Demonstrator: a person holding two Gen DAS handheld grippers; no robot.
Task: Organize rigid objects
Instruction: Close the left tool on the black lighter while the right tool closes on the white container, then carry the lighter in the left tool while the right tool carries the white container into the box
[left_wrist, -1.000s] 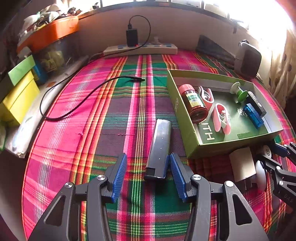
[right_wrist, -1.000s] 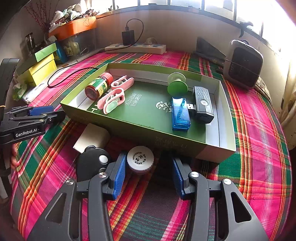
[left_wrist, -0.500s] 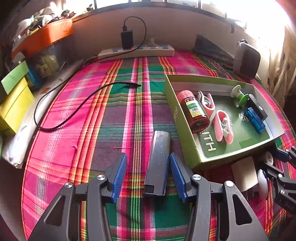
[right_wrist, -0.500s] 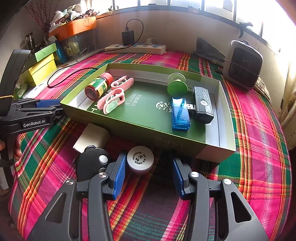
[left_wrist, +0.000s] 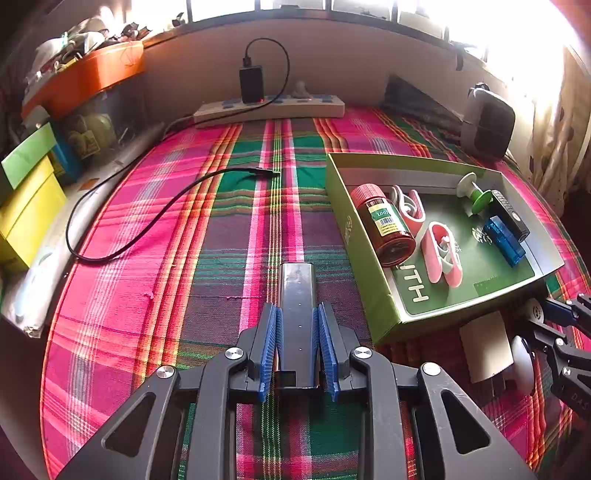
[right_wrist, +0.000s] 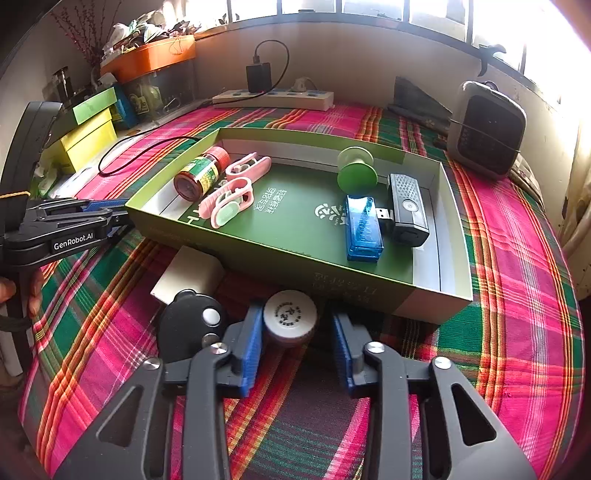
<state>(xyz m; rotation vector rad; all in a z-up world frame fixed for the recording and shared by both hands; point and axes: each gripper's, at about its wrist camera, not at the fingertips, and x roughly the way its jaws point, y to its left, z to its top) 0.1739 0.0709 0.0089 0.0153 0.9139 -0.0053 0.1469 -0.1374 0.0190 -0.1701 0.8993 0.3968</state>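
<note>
My left gripper (left_wrist: 297, 345) is shut on a long dark grey bar-shaped device (left_wrist: 296, 295) that lies on the plaid cloth, left of the green tray (left_wrist: 373, 317). The tray holds a red-capped bottle (left_wrist: 384, 225), two pink clips (left_wrist: 441, 254), a green spool (left_wrist: 476, 194), a blue USB stick (left_wrist: 504, 240) and a black device (left_wrist: 511, 214). My right gripper (right_wrist: 295, 349) is open around a small white-capped jar (right_wrist: 290, 317) in front of the tray (right_wrist: 369, 295). A black round fob (right_wrist: 192, 325) and a beige card (right_wrist: 188, 273) lie to its left.
A black cable (left_wrist: 147, 218) loops over the cloth at the left. A power strip (left_wrist: 269, 109) with a charger stands at the back wall. Yellow and green boxes (left_wrist: 26, 206) sit at the left edge. A grey speaker (right_wrist: 485, 129) stands back right.
My left gripper has moved forward over the dark bar and closed on it. The right gripper has stayed open around the white-capped jar.
</note>
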